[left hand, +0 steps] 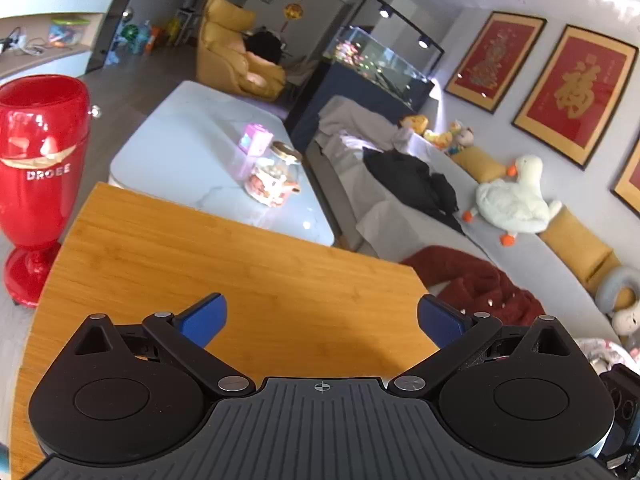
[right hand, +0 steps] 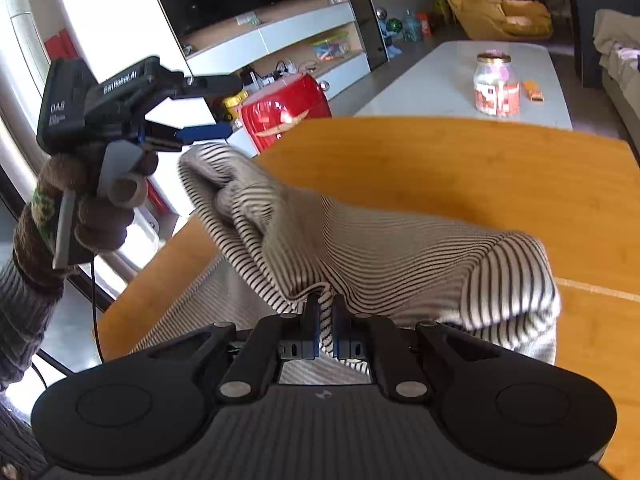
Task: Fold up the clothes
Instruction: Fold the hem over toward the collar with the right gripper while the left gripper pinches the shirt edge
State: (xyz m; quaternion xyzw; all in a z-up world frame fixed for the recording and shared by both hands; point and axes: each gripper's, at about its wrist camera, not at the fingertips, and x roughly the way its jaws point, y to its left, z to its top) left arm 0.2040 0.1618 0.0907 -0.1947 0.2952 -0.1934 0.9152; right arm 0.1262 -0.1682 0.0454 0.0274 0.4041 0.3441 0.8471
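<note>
A grey and white striped garment lies bunched on the wooden table. My right gripper is shut on a fold of its near edge, and the cloth rises in a ridge away from the pinch. In the right wrist view my left gripper hangs in the air beyond the table's left edge, held by a gloved hand, jaws apart and empty. In the left wrist view the left gripper stands open above bare table, with no cloth in sight there.
A red goblet-shaped container stands on the floor left of the table. Beyond lies a white coffee table with a glass jar. The grey sofa on the right holds a black garment, a red garment and a plush goose.
</note>
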